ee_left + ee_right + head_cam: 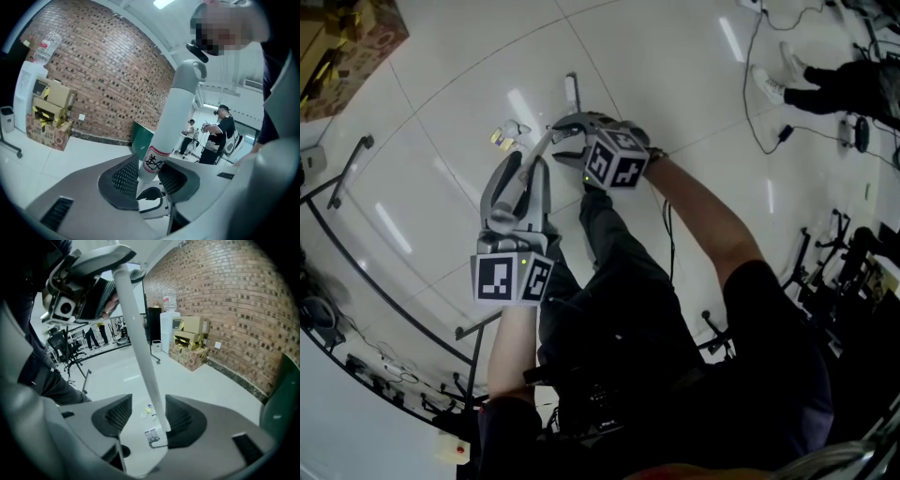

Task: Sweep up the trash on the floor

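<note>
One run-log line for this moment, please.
left gripper: shut on pole | right gripper: open, pole between jaws | trash: loose on floor

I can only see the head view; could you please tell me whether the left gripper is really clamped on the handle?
Observer: Yes. In the left gripper view the left gripper has both pads pressed against the white handle.
Operator: Thank you. And the right one?
Observer: The right gripper is open: the handle passes between its jaws, close to one pad, unclamped.
Operator: What stands beyond it?
Observer: A brick wall, with cardboard boxes stacked before it.
</note>
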`<state>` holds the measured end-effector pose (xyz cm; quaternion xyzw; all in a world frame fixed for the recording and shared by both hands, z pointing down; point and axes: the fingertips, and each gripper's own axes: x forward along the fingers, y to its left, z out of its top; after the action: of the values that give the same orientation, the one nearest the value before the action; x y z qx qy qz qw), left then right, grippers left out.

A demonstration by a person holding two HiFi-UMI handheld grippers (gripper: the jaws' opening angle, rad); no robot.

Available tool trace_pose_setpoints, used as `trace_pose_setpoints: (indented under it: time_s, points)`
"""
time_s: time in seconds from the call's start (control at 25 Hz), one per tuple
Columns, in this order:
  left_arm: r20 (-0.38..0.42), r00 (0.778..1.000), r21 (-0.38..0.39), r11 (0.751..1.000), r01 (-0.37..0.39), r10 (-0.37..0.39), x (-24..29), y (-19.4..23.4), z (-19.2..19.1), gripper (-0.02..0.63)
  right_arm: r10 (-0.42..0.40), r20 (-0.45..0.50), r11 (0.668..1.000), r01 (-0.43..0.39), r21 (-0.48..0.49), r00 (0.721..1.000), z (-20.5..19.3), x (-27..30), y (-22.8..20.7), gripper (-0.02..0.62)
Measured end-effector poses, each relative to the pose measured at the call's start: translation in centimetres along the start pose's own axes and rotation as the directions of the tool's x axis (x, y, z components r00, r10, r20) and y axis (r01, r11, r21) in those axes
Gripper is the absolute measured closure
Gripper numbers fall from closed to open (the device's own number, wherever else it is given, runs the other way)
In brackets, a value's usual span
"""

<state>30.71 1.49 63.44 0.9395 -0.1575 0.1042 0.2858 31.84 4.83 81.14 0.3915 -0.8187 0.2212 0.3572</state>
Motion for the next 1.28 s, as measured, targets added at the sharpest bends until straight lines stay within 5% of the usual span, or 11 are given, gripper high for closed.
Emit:
trace_pose_setpoints:
  time_s: [0.16,0.28,0.4,0.68,0.96,1.28]
  points:
    - [0.0,1.0,-0.041,0.999,-0.01,0.01,-1.3,1.1,-0.4,0.491,-0.062,0.029,0.998,0.063,-0.012,0.998,0.3,1.4,-1.0,0.319]
    - [0.011,1.0,-0.093,0.996,-0.008,0.009,-2.2,1.2,-0.2,0.489,-0.021,-0.007,0.997,0.021,-0.076,1.0,-0.1,3.1,0.0,0.317]
    - [0.025,1.0,-0.119,0.993,-0.008,0.011,-2.3,1.5,0.2,0.489,-0.013,-0.016,0.993,0.011,-0.117,1.0,-0.4,4.4,0.4,0.485]
    - [-0.006,1.0,-0.087,0.996,0.021,-0.022,-2.6,1.8,-0.9,0.489,0.034,-0.098,0.984,-0.051,-0.173,0.995,-1.9,4.1,1.3,0.486]
    - [-0.023,0.988,-0.046,0.988,0.149,-0.15,-2.7,-1.9,-0.4,0.489,0.055,-0.156,0.986,-0.079,-0.15,0.986,-2.3,1.1,2.3,0.486]
    - [-0.072,0.977,-0.15,0.971,0.187,-0.199,-3.4,-1.7,-3.9,0.489,0.037,-0.196,0.998,-0.048,-0.052,0.98,-6.0,0.7,4.6,0.485]
